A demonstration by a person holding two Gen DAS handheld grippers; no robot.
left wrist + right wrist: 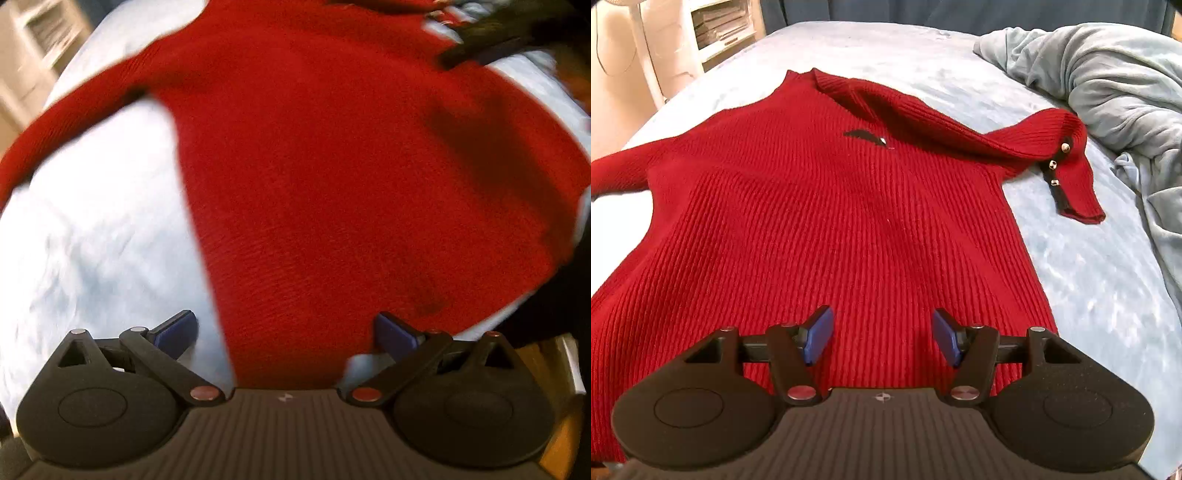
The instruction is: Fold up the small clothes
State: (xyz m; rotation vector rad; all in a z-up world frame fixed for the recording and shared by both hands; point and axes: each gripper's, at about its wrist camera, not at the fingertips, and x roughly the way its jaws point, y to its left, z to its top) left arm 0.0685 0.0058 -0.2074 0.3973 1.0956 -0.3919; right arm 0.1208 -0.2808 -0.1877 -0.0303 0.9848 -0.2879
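Red ribbed knit sweater point(827, 221) flat on pale blue bedspread point(1089, 277); both left gripper point(286, 332) and right gripper point(882, 338) parted, empty. Risk: sleeve point(1052, 147) at two o'clock bunches if hem lifts unevenly.

Both grippers match: left gripper point(286, 332), right gripper point(882, 338). Matte black bodies, blue finger pads point(818, 334), ribbed grey centre plate, round black side housings, silver and reddish pivot pins, small crosshair mark.
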